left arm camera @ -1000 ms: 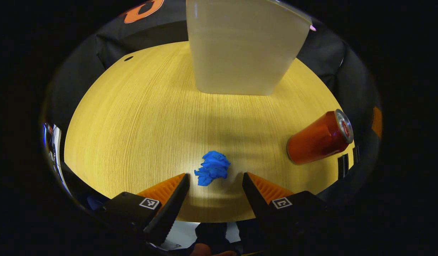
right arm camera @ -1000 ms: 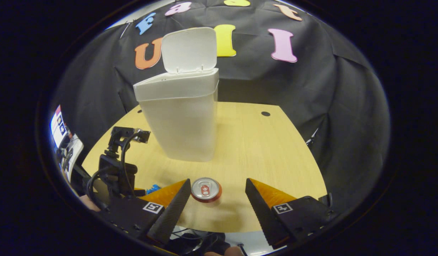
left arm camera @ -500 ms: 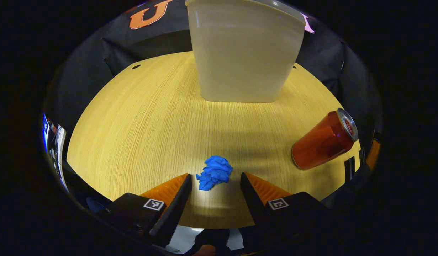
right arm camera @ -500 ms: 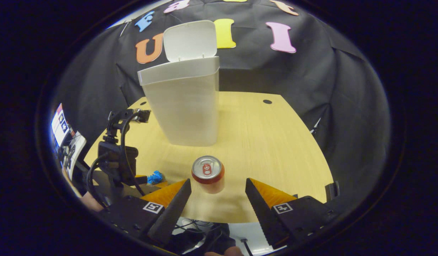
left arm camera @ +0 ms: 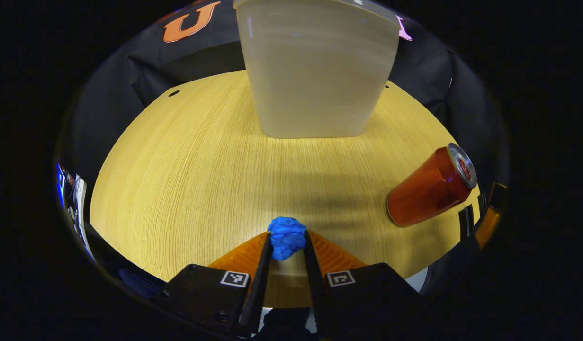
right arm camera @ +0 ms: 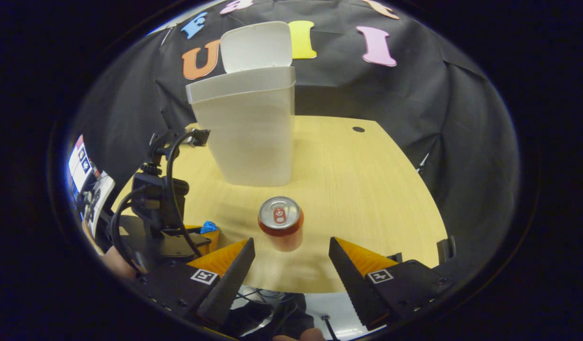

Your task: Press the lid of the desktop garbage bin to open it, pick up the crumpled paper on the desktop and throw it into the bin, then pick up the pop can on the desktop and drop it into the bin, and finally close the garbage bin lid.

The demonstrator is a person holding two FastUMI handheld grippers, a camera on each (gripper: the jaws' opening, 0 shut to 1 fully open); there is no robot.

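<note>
Both views face the bin [left arm camera: 315, 71]; both share the can [right arm camera: 281, 223].

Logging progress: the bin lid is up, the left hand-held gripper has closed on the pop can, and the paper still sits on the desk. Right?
Not quite. In the left gripper view the left hand-held gripper has closed on the blue paper, not the pop can, which stands free on the desk. The bin lid is up.

One bin [right arm camera: 246, 137] (lid up), one can [right arm camera: 281, 222], one blue paper wad [left arm camera: 286, 237], one table [right arm camera: 367, 199].
</note>
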